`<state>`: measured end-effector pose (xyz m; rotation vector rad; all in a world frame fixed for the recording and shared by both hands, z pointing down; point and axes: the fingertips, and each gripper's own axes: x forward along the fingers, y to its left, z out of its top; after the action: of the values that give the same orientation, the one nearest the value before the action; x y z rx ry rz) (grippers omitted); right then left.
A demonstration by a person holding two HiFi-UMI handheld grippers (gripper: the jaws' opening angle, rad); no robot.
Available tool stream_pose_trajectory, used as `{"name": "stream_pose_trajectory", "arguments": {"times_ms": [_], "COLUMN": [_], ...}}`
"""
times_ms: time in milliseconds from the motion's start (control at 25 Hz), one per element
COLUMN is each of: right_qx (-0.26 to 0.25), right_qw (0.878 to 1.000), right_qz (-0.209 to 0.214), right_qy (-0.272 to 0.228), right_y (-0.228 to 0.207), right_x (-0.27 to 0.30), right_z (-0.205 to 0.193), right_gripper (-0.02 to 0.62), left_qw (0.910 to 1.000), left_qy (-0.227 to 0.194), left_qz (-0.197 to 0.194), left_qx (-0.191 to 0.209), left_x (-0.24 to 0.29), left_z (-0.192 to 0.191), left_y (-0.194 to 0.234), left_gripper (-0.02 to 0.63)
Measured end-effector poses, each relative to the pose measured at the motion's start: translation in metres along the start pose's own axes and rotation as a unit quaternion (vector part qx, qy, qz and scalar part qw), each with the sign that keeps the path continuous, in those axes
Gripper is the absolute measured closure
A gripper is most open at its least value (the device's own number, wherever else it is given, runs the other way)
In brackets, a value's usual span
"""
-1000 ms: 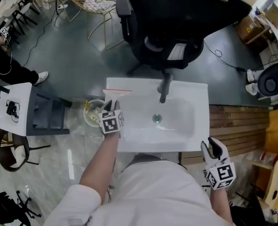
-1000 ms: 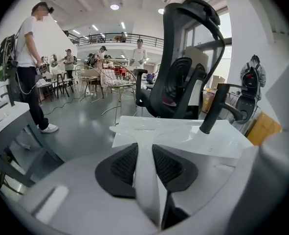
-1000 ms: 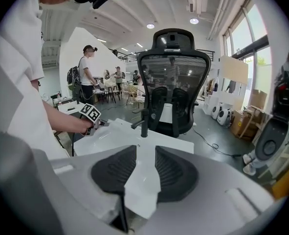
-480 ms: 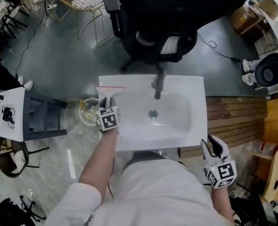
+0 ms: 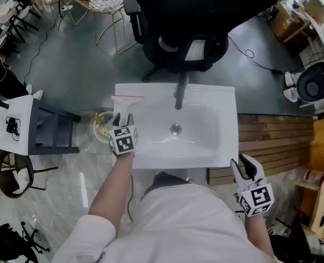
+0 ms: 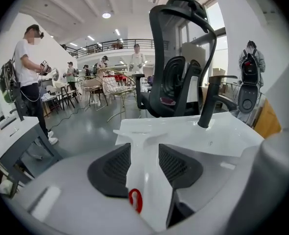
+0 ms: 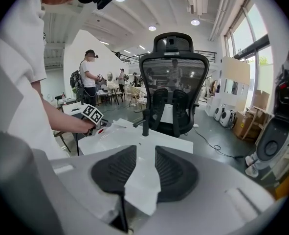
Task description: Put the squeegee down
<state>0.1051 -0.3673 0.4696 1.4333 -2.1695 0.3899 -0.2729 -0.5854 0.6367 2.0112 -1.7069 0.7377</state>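
Note:
The squeegee (image 5: 126, 102) is white with a red blade edge and lies on the left rim of the white sink (image 5: 222, 147), its blade at the far end. In the left gripper view its handle (image 6: 143, 148) runs between the pads toward me, down to a red hanging loop. My left gripper (image 5: 121, 122) (image 6: 144, 163) has just been opening its jaws; they stand open round the handle. My right gripper (image 5: 248, 170) hangs off the sink's near right corner. In its own view it (image 7: 145, 168) is shut on a white sheet of cloth or paper (image 7: 142, 187).
A black faucet (image 5: 179, 95) stands at the sink's far side, with a black office chair (image 5: 189, 26) behind it. A small bucket (image 5: 100, 126) sits on the floor left of the sink, near a grey table (image 5: 19, 127). Wooden boards (image 5: 277, 141) lie to the right.
The left gripper's jaws have spread apart round the squeegee handle, and the squeegee now rests on the sink rim. The right gripper has stayed put.

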Motion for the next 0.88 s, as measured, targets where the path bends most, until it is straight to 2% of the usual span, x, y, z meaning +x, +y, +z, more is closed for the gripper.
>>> {"name": "stream_pose_trajectory", "arguments": {"times_ms": [320,520,720,800,880], "right_qx": [-0.024,-0.036,-0.045,-0.049,-0.052], "right_qw": [0.997,0.994,0.990,0.989,0.987], "right_qz": [0.059,0.093,0.120,0.131,0.142], "right_qy": [-0.033,-0.041,-0.052,-0.053,-0.056], "right_y": [0.000,0.008,0.010,0.012,0.015], "right_x": [-0.011,-0.020,-0.040,-0.047,-0.055], "right_z": [-0.007,-0.020,-0.034,-0.040,-0.046], "right_gripper": [0.488,0.488,0.497,0.505,0.506], "left_qw": [0.9995,0.9985,0.9965,0.9942,0.9909], "left_qy": [-0.031,-0.049,-0.066,-0.079,-0.087], "left_qz": [0.002,-0.009,-0.042,-0.067,-0.100], "left_qx": [-0.008,-0.023,-0.029,-0.030,-0.024], "left_x": [-0.075,-0.131,-0.193,-0.218,-0.242], "left_z": [0.001,-0.005,-0.016,-0.017,-0.021], "left_y": [-0.033,-0.058,-0.109,-0.132,-0.158], "left_gripper": [0.419,0.450,0.516,0.587,0.598]}}
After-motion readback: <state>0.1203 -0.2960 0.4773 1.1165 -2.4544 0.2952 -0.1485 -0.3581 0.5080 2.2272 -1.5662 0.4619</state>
